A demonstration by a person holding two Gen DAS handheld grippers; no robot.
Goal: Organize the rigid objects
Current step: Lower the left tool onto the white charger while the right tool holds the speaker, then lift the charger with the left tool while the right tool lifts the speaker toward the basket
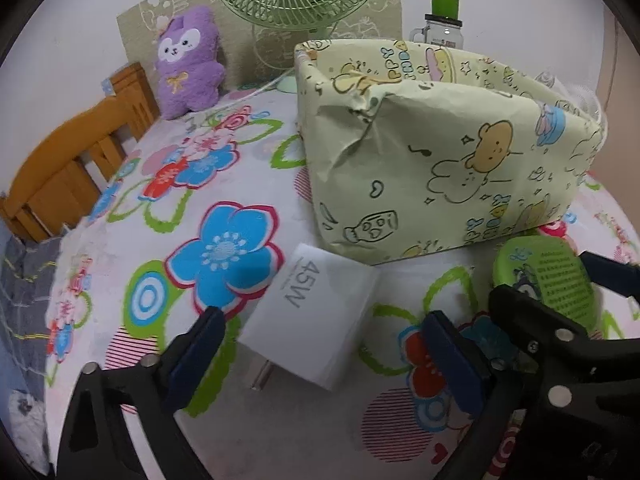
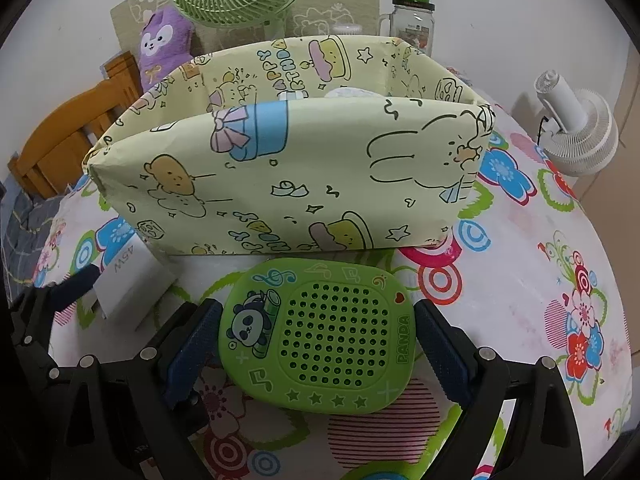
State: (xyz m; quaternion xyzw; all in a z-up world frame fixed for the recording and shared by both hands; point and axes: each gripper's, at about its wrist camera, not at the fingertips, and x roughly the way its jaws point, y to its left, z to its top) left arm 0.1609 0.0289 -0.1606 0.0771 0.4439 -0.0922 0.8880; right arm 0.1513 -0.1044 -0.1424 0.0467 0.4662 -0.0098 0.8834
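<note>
Charger (image 1: 316,320) and green panda speaker (image 2: 320,340) lie flat on the flowered table (image 2: 520,320), both just in front of the paper-wrapped box (image 2: 288,176), probably staged there for dropping inside. Left gripper (image 1: 328,356) has its jaws wide open around the charger, neither pad clearly touching it. Right gripper (image 2: 318,354) brackets the speaker, jaws open, pads just beside its edges; contact cannot be told. Box contents are mostly hidden; something white peeks over the near wall. The charger's prongs are partly hidden beneath its body.
</note>
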